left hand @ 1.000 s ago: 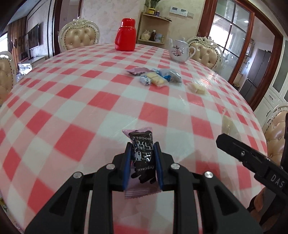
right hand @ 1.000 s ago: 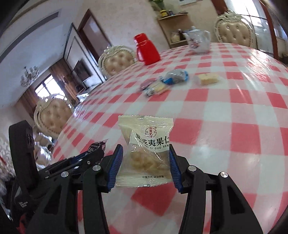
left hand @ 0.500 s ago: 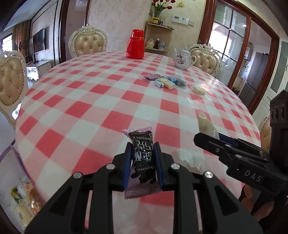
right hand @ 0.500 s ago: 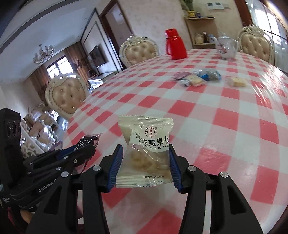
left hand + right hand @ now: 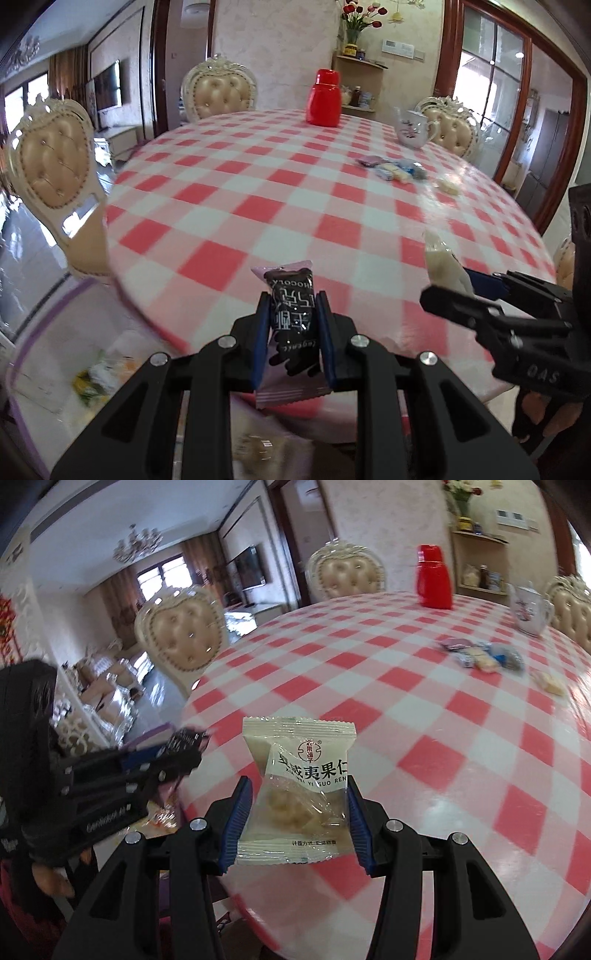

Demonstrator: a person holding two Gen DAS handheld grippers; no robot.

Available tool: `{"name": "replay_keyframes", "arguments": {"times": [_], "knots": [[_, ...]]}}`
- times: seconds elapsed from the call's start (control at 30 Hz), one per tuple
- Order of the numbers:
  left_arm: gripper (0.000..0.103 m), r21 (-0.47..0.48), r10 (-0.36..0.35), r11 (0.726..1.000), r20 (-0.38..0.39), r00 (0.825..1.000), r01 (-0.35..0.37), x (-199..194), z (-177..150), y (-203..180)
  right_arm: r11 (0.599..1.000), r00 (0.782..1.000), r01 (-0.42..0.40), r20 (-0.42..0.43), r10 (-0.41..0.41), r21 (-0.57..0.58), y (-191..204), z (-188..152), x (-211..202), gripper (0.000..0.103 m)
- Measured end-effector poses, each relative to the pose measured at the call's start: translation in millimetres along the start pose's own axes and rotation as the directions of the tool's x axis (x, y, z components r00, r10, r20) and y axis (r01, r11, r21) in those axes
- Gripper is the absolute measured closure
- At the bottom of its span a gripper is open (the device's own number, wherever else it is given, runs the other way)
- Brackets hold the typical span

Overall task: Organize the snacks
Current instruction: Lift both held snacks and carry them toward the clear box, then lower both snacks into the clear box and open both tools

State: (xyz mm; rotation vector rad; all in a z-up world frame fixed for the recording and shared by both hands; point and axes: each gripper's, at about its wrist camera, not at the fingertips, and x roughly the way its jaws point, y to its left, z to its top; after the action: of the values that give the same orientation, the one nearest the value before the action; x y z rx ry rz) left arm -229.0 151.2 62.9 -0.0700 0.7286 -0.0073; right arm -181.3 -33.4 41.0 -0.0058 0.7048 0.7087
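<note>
My left gripper (image 5: pixel 291 314) is shut on a dark chocolate snack packet (image 5: pixel 291 317) with pink ends, held in the air over the near edge of the round table (image 5: pixel 295 206). My right gripper (image 5: pixel 299 805) is shut on a clear nut snack packet (image 5: pixel 301 786) with Chinese print, also near the table's edge. Each gripper shows in the other's view: the right one (image 5: pixel 443 291) at right, the left one (image 5: pixel 184 755) at left. Several loose snacks (image 5: pixel 397 170) lie in a small pile at the far right of the table.
A red thermos (image 5: pixel 325 98) and a white teapot (image 5: pixel 412 127) stand at the table's far side. Cream padded chairs (image 5: pixel 55 162) ring the table. A bag with snacks (image 5: pixel 96 380) lies on the floor below the table's left edge.
Both grippers have pulled back and up from the table with their packets still held. The table's near edge and the floor on the left have come into view.
</note>
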Motion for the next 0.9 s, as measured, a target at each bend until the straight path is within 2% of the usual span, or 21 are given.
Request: {"name": "replay_keyframes", "arguments": {"times": [0.13, 0.3, 0.43, 0.6, 0.67, 0.77, 0.9], "knots": [[0.079, -0.001, -0.001, 1.0, -0.036, 0.999, 0.001, -1.9, -3.4, 23.0, 0.998, 0.999, -0.028, -0.03, 0.026, -0.052, 24.7, -4.0, 9.6, 0.054], [0.079, 0.047, 0.076, 0.996, -0.053, 0.996, -0.073, -8.3, -13.0, 48.4, 0.99, 0.996, -0.065, -0.068, 0.057, -0.127, 58.2, -6.8, 21.1, 0.054], [0.079, 0.042, 0.117, 0.993, -0.084, 0.99, -0.114, -12.5, -30.4, 75.4, 0.976, 0.992, -0.102, -0.098, 0.084, -0.193, 88.9, -8.6, 31.1, 0.054], [0.079, -0.049, 0.154, 0.986, -0.112, 0.982, -0.16, -14.7, -50.8, 117.7, 0.945, 0.982, -0.156, -0.148, 0.117, -0.287, 129.9, -17.0, 45.5, 0.054], [0.079, -0.065, 0.193, 0.977, -0.126, 0.973, -0.203, -11.8, -54.1, 134.2, 0.93, 0.977, -0.181, -0.166, 0.133, -0.319, 144.5, -22.2, 49.6, 0.054], [0.078, -0.063, 0.22, 0.971, -0.134, 0.966, -0.23, -10.2, -54.1, 146.3, 0.907, 0.968, -0.217, -0.201, 0.152, -0.36, 163.8, -29.7, 57.5, 0.054], [0.078, -0.028, 0.285, 0.956, -0.14, 0.948, -0.292, -8.0, -56.7, 154.9, 0.866, 0.952, -0.275, -0.246, 0.184, -0.417, 188.4, -41.9, 64.8, 0.054]]}}
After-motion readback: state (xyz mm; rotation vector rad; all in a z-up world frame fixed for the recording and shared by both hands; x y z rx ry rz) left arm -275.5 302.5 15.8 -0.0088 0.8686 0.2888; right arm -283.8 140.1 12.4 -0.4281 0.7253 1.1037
